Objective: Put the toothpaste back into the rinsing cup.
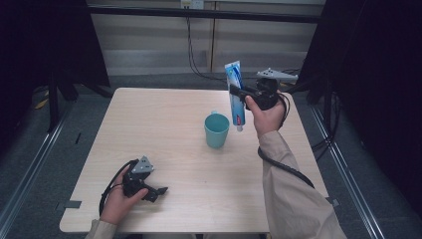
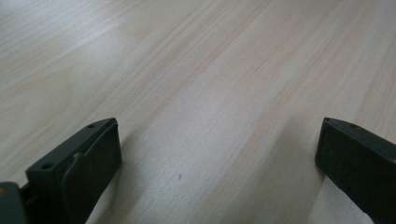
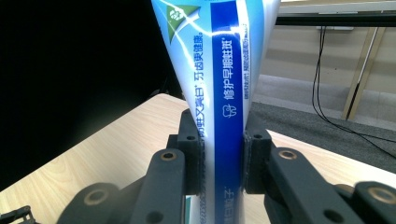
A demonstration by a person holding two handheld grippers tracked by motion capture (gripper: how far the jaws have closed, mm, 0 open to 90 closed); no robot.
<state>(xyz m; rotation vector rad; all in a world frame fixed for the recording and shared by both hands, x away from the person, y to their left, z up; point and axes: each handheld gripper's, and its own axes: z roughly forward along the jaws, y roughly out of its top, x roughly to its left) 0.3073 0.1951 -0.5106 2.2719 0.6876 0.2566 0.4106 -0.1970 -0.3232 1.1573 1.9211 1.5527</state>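
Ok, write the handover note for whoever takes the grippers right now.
Right gripper: shut on the toothpaste tube, held upright in the air, cap end down, just right of the cup.
Left gripper: open, holding nothing, low at the table's near left.
Done: tube picked up.
Left: probably stand the tube in the cup, then let go.

wooden table [image 1: 164, 129]; grey floor [image 1: 30, 149]; pale panelled wall [image 1: 149, 45]; black curtains [image 1: 378, 74]
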